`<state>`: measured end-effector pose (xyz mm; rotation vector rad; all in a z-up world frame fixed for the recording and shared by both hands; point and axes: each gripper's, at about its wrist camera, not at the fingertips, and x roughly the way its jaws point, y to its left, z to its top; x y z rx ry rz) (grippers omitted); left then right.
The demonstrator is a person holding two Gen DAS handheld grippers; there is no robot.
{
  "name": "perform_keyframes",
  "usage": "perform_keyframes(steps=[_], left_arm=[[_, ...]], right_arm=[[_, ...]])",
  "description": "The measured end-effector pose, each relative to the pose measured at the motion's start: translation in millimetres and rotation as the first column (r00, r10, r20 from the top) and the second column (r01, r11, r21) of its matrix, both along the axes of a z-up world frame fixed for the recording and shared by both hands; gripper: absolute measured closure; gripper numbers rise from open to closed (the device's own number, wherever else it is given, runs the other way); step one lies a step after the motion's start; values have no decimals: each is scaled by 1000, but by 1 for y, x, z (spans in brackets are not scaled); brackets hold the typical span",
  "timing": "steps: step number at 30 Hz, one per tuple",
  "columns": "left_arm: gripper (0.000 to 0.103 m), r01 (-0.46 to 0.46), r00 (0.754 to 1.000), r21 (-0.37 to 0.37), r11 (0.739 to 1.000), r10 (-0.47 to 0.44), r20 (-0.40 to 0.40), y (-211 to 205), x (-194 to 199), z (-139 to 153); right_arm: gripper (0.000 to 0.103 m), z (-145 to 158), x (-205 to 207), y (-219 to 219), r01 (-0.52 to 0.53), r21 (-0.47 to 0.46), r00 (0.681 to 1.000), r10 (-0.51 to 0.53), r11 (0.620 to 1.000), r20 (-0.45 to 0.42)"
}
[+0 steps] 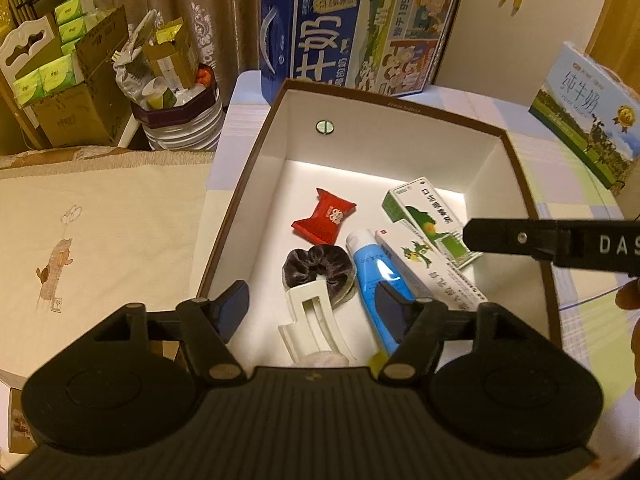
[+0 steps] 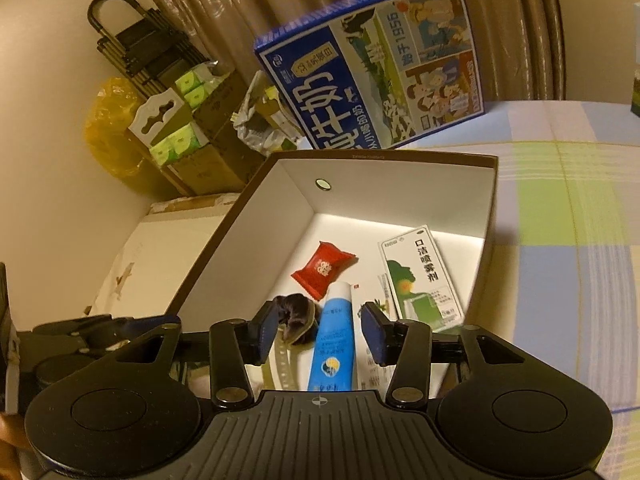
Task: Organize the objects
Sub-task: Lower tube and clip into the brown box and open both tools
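1. While both handheld grippers hover over it, an open rectangular cardboard box w/ brown rim & white inside [image 1: 256, 168] sits on a pastel plaid tablecloth [image 2: 560, 208].
2. Left gripper [image 1: 312, 308]: fingers spread wide, nothing between them, held above the box's near end.
3. Right gripper [image 2: 318, 334]: also spread, empty; it hangs above a blue & white squeeze tube [image 2: 334, 344], not touching it as far as can be seen.
4. Inside the box, on the floor:
   - red foil snack packet [image 1: 324, 218], near the middle, apart from the rest;
   - dark brown velvet scrunchie [image 1: 318, 270], just left of the tube;
   - cream plastic hair claw clip [image 1: 310, 320], at the near end, overlapping the scrunchie;
   - white & green carton w/ a face silhouette [image 1: 428, 216], toward the right wall;
   - long white carton w/ green dragon mark [image 1: 432, 270], between the tube & the green carton, touching both.
5. Behind the box stands a big blue milk carton case [image 1: 352, 28]; a smaller pale blue milk box [image 1: 588, 116] sits far right.
6. Off the table, left: cardboard boxes of green tissue packs [image 1: 60, 72].
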<state>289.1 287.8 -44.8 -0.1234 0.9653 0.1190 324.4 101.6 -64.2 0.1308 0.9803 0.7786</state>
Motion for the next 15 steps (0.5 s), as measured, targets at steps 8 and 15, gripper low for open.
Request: perform_keyframes(steps=[8, 15], left_arm=[[26, 22, 999, -9, 1000, -22, 30, -12, -26, 21], [22, 5, 998, -27, 1000, -4, 56, -18, -54, 35]], right_arm=[[51, 16, -34, -20, 7, -16, 999, -6, 1000, 43], [47, 26, -61, -39, 32, -14, 998, -31, 999, 50]])
